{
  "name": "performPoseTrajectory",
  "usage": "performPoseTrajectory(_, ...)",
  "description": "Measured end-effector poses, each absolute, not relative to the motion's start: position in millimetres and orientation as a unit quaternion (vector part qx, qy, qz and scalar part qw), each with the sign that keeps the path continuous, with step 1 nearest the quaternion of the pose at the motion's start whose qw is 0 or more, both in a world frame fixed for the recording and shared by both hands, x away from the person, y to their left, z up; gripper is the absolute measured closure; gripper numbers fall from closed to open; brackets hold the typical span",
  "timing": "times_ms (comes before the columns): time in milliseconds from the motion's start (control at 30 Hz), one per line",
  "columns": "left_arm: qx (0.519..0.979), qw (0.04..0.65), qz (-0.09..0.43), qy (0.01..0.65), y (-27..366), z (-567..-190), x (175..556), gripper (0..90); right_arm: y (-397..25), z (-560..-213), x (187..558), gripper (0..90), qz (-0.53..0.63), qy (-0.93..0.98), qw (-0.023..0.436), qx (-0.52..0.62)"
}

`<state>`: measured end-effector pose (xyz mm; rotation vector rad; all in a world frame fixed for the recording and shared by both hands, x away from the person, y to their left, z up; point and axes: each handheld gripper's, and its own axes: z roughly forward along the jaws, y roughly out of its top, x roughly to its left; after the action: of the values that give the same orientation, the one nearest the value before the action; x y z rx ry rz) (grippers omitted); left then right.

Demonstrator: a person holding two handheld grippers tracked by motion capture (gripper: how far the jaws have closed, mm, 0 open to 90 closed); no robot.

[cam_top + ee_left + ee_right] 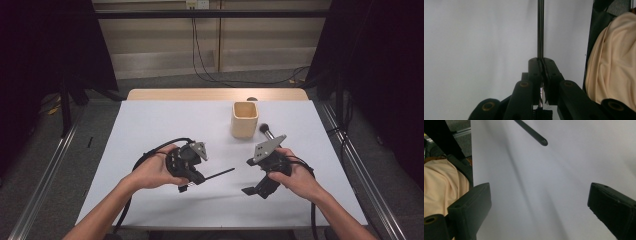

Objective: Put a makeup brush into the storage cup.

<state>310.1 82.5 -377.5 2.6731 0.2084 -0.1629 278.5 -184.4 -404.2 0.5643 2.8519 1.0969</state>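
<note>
The left gripper (192,172) has its jaws squeezed shut on one thin black stick (220,173). The stick is long and straight and points toward 3 o'clock, a little up, over the white table (150,130). The right gripper (257,186) has its jaws wide apart, with nothing between them, and aims toward 8 o'clock. There are two grippers, one wooden cup (244,119) at 12 o'clock, and one brush (266,130) just beside the cup. Both hands sit low, palms turned inward.
</note>
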Motion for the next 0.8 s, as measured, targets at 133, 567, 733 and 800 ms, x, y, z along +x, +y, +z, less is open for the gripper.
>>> performPoseTrajectory(133, 0.974, 0.203, -0.058, 0.079, 80, -381, 314, 85.8, -182, -405, 280, 5.4, 0.336, 0.926, 0.008, 0.173)
performPoseTrajectory(567, 0.983, 0.16, -0.061, 0.065, 72, -389, 315, 85.7, -164, -412, 286, 5.5, 0.25, 0.956, -0.03, 0.15)
performPoseTrajectory(733, 0.985, 0.146, -0.065, 0.06, 69, -392, 316, 85.7, -160, -411, 292, 6.5, 0.24, 0.958, -0.041, 0.15)
performPoseTrajectory(800, 0.986, 0.145, -0.064, 0.058, 68, -394, 315, 85.7, -158, -412, 295, 7.9, 0.23, 0.96, -0.047, 0.151)
